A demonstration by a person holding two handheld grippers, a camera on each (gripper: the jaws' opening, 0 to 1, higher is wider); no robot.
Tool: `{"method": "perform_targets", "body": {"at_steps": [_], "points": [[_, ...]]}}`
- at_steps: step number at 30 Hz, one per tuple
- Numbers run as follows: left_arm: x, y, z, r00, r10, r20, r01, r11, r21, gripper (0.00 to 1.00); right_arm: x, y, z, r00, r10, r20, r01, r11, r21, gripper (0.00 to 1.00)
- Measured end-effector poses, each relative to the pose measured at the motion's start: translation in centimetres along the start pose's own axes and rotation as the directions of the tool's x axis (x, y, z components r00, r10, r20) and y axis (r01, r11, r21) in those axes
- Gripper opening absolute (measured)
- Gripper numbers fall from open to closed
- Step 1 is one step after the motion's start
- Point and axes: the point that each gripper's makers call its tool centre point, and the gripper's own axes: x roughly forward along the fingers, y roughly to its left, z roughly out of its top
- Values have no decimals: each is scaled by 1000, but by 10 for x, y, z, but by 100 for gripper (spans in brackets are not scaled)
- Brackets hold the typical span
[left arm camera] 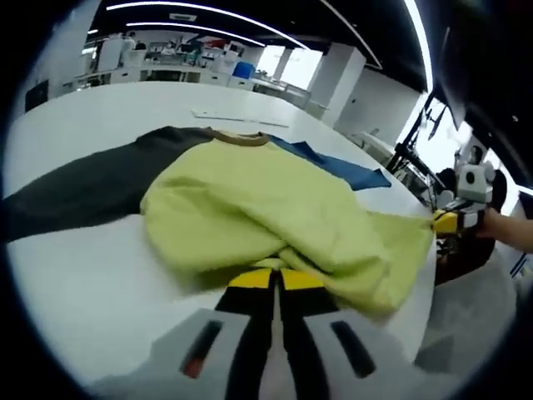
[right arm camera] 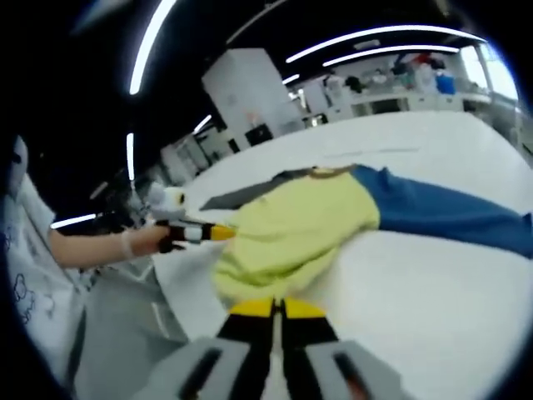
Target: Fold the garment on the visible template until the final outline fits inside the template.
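Grey hand-held gripper (left arm camera: 277, 271) bodies, black jaws with yellow tips, white printed sleeve (right arm camera: 25, 258)

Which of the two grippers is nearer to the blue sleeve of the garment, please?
Right, as far as I can judge. The right gripper holds the yellow hem on the side of the blue sleeve; the left gripper grips the hem on the dark sleeve side.

The left tool (left arm camera: 276, 282) has its yellow-tipped jaws closed together, pinching the near hem of the garment (left arm camera: 275, 208). The right tool (right arm camera: 277, 308) is clamped likewise on its own edge. A hand (right arm camera: 141, 241) grips the left tool's handle
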Motion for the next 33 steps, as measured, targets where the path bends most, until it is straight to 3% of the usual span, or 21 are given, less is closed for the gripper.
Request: {"method": "perform_targets", "body": {"at_steps": [10, 23, 33], "points": [[-33, 2, 6, 1000, -3, 31, 4, 999, -52, 0, -13, -8, -1, 999, -34, 13, 34, 999, 10, 0], [-72, 6, -2, 999, 21, 47, -17, 996, -90, 0, -31, -21, -8, 996, -87, 31, 86, 996, 38, 0], [-89, 15, -12, 997, 60, 54, -53, 991, -120, 0, -32, -32, -21, 992, -123, 28, 120, 990, 71, 0]]}}
